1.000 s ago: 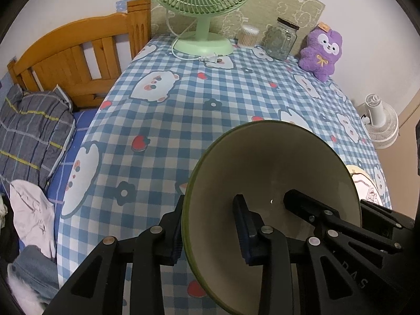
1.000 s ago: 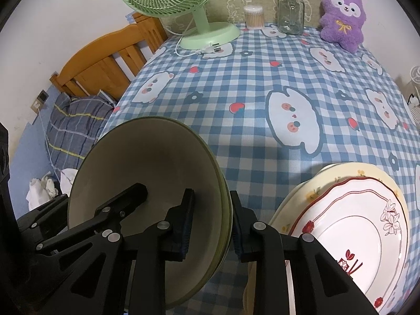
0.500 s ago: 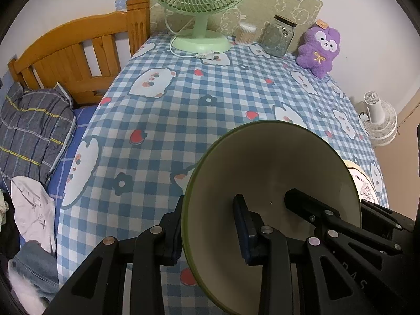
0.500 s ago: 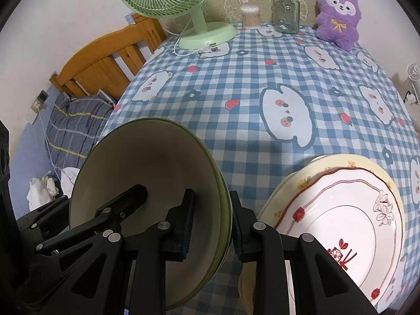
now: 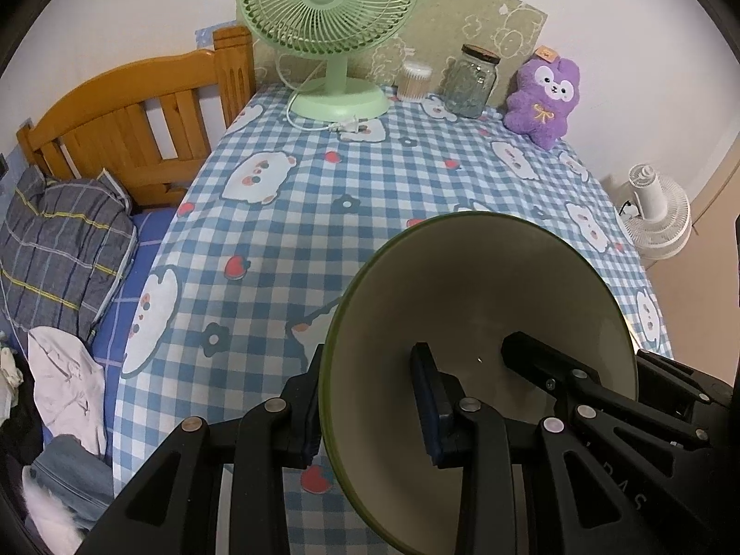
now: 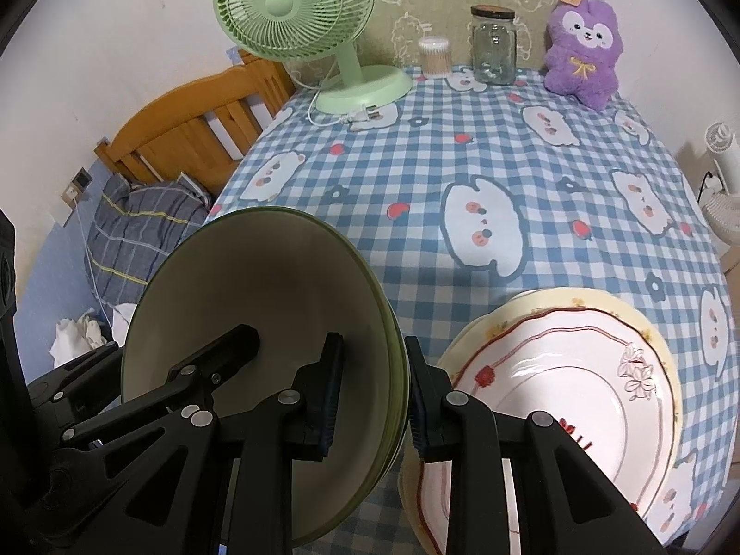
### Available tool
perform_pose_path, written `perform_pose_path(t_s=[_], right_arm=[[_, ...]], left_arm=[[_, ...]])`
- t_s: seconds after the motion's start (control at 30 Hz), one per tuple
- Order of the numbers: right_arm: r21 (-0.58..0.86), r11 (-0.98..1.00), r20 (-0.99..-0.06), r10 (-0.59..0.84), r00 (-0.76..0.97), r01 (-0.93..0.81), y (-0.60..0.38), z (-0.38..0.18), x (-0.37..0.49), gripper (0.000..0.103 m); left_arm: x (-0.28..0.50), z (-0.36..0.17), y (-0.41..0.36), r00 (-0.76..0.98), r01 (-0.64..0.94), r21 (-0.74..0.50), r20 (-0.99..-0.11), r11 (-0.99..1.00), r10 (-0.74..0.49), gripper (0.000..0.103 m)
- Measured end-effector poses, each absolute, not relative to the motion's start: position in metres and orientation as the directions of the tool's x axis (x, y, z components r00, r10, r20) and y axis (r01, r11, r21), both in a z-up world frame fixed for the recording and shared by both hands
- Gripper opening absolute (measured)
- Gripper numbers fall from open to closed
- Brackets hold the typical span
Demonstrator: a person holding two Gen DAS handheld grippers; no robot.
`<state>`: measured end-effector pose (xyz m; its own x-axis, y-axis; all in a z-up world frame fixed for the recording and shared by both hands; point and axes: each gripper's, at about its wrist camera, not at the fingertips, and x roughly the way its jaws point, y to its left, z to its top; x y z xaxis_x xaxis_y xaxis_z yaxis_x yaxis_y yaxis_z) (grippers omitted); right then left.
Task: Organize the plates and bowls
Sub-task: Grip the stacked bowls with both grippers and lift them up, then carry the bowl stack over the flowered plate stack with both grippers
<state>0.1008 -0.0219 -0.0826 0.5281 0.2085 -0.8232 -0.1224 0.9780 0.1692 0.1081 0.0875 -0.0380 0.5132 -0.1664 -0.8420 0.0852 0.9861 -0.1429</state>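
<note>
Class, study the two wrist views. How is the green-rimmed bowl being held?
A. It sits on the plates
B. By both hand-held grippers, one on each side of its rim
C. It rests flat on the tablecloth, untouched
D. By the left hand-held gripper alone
B: the left hand-held gripper and the right hand-held gripper each pinch the wall of the green-rimmed bowl on opposite sides.

No readable text beyond faint embossed letters, perhaps "DAS", on the right gripper (image 5: 518, 347) arm

Soft indoor light is falling evenly; fisheye edges are bending and darkening, with shade pooling inside the green-rimmed cream bowl (image 5: 485, 286)
</note>
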Motion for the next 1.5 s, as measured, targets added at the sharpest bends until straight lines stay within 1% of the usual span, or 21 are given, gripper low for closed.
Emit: perform_pose_path(t_s=[0.67,1.5], right_arm=[[0.182,0.980,-0.792,0.192,0.579,-0.075,-0.076,-0.056,0.075,0.030],[0.205,0.979,-0.781,0.151,0.606,0.019,-0.149,-0.058,0.034,0.030]], left_arm=[[0.097,-0.012,0.036,0.547,0.144,-0.120,-0.817,0.982,-0.179,0.031],[0.074,-0.010,-0.039,0.532,0.227,-0.116,-0.817,0.967,-0.223,0.031]])
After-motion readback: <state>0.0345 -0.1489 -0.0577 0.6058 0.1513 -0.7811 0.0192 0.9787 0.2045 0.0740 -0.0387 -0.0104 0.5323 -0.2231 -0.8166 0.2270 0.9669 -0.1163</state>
